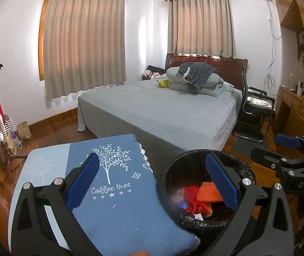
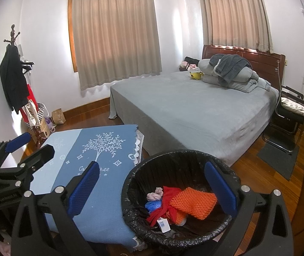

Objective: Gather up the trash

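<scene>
A black trash bin (image 2: 143, 170) with a black liner stands on the floor beside a small table (image 2: 100, 149) covered by a blue tree-print cloth. Inside lie an orange foam net (image 2: 192, 201), a red wrapper (image 2: 169, 198), a pink wad (image 2: 155, 194), a blue scrap (image 2: 153, 205) and a white label (image 2: 164, 224). The bin also shows in the left wrist view (image 1: 173, 170). My right gripper (image 2: 152, 189) is open and empty, above the bin's near rim. My left gripper (image 1: 152, 183) is open and empty, straddling the table's edge and the bin. Each gripper shows in the other's view.
A grey-covered bed (image 2: 194, 111) with folded bedding fills the room behind the bin. A black chair (image 2: 288, 113) and a dark mat (image 2: 277, 160) lie to the right. A coat stand (image 2: 15, 81) and bags (image 2: 58, 116) stand by the left wall. The floor is wooden.
</scene>
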Motion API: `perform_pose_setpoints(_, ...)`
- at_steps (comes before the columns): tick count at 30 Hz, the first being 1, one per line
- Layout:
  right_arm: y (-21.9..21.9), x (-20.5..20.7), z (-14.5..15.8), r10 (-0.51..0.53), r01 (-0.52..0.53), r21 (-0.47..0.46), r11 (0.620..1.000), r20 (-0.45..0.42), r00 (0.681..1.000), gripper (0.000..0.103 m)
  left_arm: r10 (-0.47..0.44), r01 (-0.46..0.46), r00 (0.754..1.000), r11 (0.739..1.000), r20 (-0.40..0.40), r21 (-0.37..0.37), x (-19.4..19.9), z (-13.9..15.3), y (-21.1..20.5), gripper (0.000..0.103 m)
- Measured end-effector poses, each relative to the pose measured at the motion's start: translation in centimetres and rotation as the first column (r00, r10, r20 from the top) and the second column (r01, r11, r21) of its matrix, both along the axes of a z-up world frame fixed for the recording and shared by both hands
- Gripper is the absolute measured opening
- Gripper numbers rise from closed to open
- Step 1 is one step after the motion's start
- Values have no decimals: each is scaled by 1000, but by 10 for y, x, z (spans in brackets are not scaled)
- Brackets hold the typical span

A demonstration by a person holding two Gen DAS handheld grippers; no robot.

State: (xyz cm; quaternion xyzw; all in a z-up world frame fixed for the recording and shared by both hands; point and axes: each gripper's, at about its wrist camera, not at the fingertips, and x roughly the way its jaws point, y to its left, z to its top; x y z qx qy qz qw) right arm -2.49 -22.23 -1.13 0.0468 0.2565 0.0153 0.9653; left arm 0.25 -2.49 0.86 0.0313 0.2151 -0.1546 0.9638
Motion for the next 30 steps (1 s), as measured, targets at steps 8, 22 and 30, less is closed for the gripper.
perform_pose_setpoints(8, -1, 0, 0, 0, 0, 0, 1000, 1, 1000, 97, -1, 1, 1000, 1000, 0, 0, 0, 0, 0, 97)
perform_pose_setpoints(22, 1, 0, 0, 1, -1, 1, 1000, -3, 1000, 97, 0, 0, 1000, 1000, -2, 1, -1, 0, 0, 97)
perform_pose_setpoints(30, 1, 0, -1, 2, -2, 0, 1000, -4, 1000, 97, 0, 0, 1000, 1000, -3, 2, -1, 1, 0, 97)
